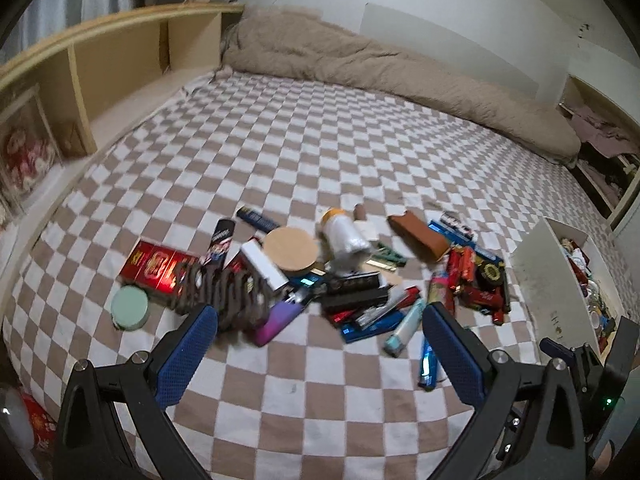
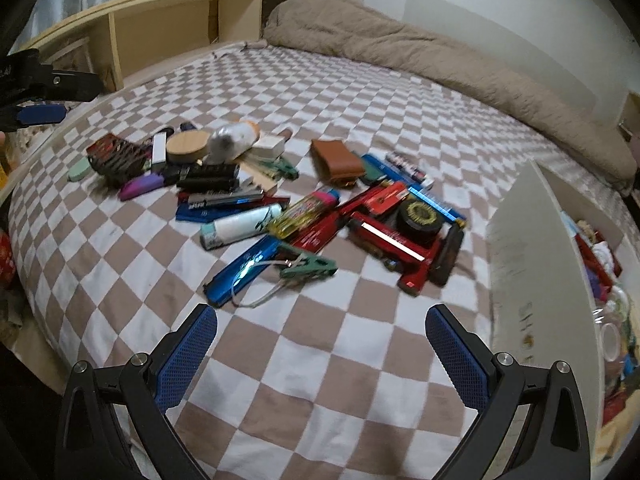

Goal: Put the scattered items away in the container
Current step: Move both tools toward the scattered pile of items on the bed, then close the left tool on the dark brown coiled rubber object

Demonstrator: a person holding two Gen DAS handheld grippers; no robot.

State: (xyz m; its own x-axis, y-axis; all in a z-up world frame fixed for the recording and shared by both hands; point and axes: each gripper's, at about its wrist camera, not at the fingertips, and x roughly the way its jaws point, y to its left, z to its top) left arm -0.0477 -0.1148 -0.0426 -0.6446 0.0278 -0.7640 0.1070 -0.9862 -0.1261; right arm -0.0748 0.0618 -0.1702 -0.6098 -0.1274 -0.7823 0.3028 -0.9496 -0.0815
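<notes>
We have barely started: the box (image 2: 532,248) at the bed's (image 2: 320,360) right edge holds some things, but most of the pile (image 2: 256,200) still lies mid-bed. Our left gripper (image 1: 320,344) and right gripper (image 2: 320,340) both gape empty, short of the pile.

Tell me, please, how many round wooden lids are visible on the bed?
1: the round wooden lid lies in the pile's left part, beside the white bottle. Others may be buried underneath.
</notes>
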